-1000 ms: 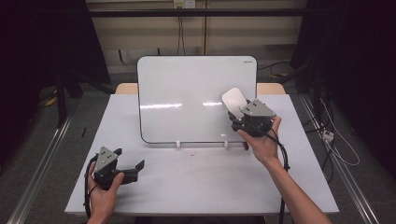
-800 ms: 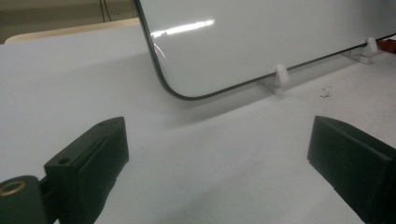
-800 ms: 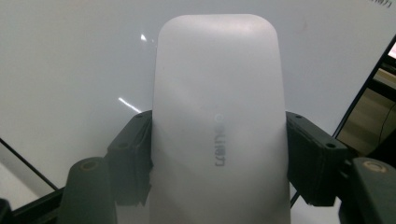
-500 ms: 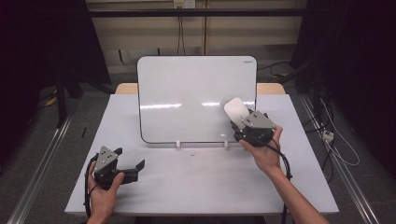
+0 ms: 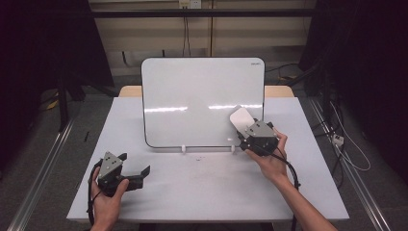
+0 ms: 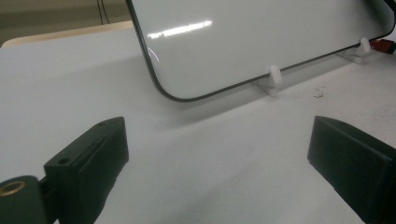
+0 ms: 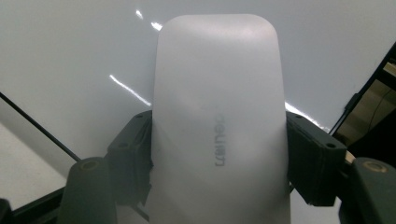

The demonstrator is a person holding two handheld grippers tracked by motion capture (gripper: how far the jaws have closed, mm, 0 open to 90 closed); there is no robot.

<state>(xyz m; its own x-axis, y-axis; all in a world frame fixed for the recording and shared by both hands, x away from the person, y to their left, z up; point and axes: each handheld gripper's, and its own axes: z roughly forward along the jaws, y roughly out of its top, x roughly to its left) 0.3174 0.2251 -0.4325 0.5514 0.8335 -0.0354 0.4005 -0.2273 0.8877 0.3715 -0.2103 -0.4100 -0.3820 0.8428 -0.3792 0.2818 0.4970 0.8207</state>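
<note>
- Table (image 5: 202, 192), white-topped and the largest thing here, spans the middle of the high view, with a strip of light wood showing at its far edge behind the board.
- Whiteboard (image 5: 202, 101) stands propped upright on the far half of the table, its glossy face blank apart from streaks of reflected light; a thin dark rim runs around its rounded corners. In the left gripper view its lower corner (image 6: 243, 42) curves down toward the tabletop.
- Right gripper (image 5: 250, 130) sits in the person's right hand (image 5: 272, 161) near the board's lower right corner — its jaws are clamped on either side of the eraser, one black pad against each long edge, as the right gripper view shows.
- Left gripper (image 5: 137, 166) is held in the left hand (image 5: 108, 199) low over the near left part of the table, well apart from the board; its two black jaws are spread wide with bare tabletop between them.
- Eraser (image 7: 219, 126), white and rounded with faint grey lettering on its back, lies against the board's face near the bottom right — in the high view it (image 5: 241, 117) pokes up past the gripper's plate.
- Feet (image 6: 274, 77), two small white clips, hold the board's lower edge on the table.
</note>
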